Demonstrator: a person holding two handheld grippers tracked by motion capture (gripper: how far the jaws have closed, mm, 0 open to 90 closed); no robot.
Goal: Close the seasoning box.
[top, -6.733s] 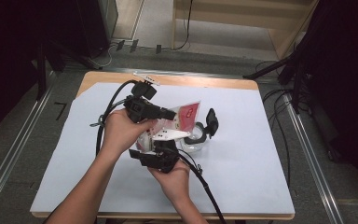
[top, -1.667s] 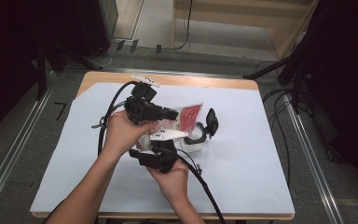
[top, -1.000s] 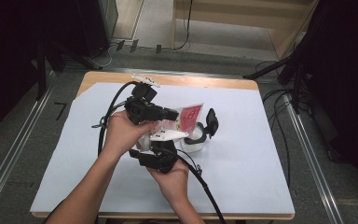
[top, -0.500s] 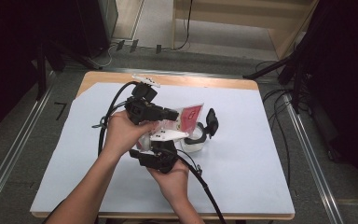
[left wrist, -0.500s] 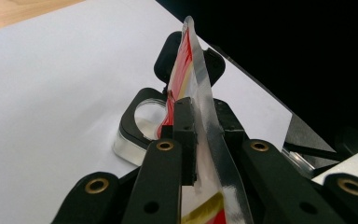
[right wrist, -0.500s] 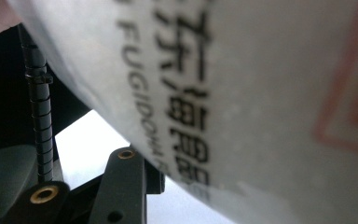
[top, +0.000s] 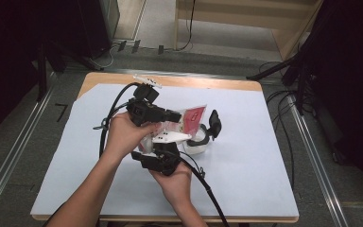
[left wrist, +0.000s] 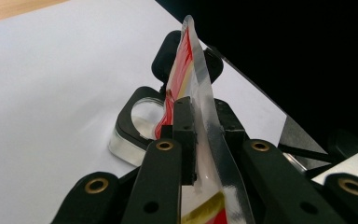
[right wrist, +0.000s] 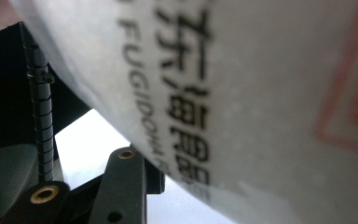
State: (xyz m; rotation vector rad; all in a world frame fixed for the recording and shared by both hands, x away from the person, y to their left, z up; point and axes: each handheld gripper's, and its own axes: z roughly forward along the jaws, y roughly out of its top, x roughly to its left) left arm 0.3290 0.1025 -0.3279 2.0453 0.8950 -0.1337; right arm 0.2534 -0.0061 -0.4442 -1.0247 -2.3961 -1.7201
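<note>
Two black jaws of the left hand-held gripper point(left wrist: 198, 140) pinch a glossy, thin red-and-white plastic packet point(left wrist: 191, 79); whether the right hand-held gripper point(top: 163, 158) grips cannot be told.

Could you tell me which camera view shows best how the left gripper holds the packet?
The left gripper view: it looks along the two jaws closed on the thin edge of the packet. The high view shows the left gripper and the packet's red face, small. The right gripper view shows blurred print on the packet, very close.
</note>
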